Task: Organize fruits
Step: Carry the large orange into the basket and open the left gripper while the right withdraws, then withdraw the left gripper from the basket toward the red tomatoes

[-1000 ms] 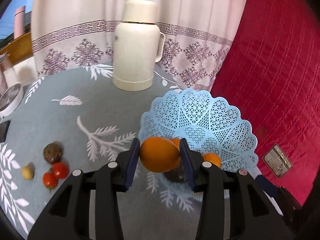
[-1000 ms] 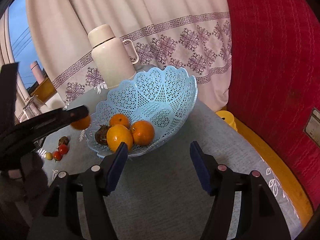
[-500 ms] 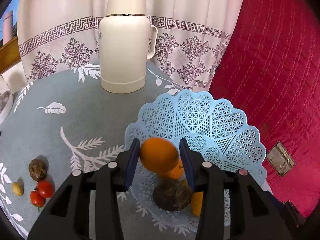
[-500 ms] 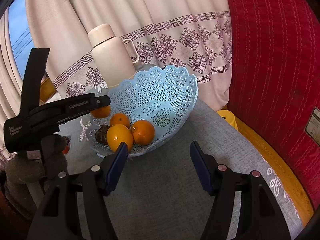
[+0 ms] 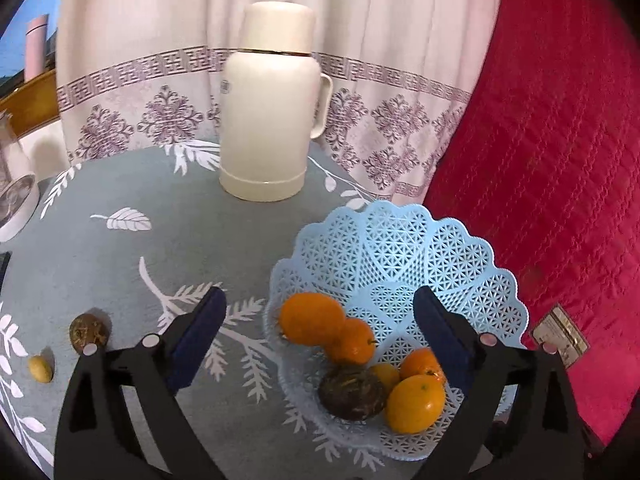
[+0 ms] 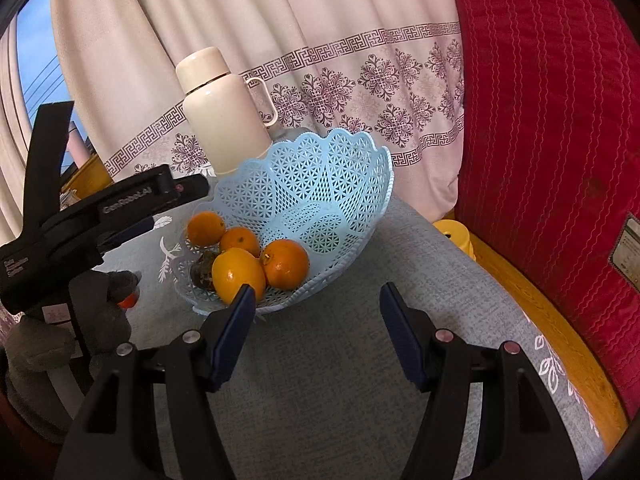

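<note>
A light blue lattice fruit basket [image 5: 440,256] [image 6: 320,176] stands on the grey leaf-print tablecloth. It holds several oranges and a dark passion fruit [image 5: 352,398]. An orange [image 5: 310,318] [image 6: 206,229] lies at the basket's left rim. My left gripper [image 5: 320,320] is open and empty just above that orange; in the right wrist view it reaches in from the left [image 6: 160,200]. My right gripper [image 6: 316,312] is open and empty in front of the basket. On the cloth at the left lie a brown passion fruit [image 5: 86,332] and a small yellow fruit [image 5: 40,368].
A cream thermos jug [image 5: 272,112] [image 6: 220,112] stands behind the basket by the patterned curtain. A red quilted cushion [image 5: 560,160] fills the right side. A glass item [image 5: 14,184] is at the far left. A yellow object [image 6: 454,230] sits past the table's right edge.
My left gripper carried the orange over the basket, opened and let it go. The orange now rests at the basket's left rim. My right gripper has stayed still.
</note>
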`<state>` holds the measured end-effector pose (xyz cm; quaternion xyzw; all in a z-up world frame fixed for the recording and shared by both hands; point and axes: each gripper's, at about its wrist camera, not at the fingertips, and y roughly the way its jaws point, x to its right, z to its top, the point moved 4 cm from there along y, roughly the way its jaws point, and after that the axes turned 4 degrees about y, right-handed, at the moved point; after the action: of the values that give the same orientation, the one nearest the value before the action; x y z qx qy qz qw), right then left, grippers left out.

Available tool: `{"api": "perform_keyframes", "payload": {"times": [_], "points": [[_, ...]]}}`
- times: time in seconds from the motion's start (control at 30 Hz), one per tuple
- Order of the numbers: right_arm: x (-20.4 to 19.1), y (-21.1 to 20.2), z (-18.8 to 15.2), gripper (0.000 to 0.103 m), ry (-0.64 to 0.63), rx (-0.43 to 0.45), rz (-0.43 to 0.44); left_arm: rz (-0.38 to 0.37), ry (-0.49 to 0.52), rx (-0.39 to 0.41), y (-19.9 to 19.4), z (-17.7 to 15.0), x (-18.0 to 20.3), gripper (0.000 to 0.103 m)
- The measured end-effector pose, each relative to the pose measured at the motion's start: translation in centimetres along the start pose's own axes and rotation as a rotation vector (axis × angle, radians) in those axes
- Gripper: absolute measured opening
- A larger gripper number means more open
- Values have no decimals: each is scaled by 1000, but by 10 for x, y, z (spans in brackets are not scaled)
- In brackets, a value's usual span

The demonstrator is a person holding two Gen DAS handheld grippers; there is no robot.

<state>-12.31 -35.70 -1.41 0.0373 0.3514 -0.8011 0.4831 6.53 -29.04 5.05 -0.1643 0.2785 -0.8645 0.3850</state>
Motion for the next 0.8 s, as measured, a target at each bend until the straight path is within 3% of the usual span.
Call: {"api": "perform_keyframes", "payload": {"times": [0.1,0.3,0.8], "points": [[0,-1,0,73,0,3,0,20,-18,2,-4,-1,-7,98],[1,0,-1,73,-5,2,3,95,-25,-7,-7,-10,-17,98],[-1,-3,-1,73,-9,17,4,162,-94,14,-33,-23,-47,98]]}}
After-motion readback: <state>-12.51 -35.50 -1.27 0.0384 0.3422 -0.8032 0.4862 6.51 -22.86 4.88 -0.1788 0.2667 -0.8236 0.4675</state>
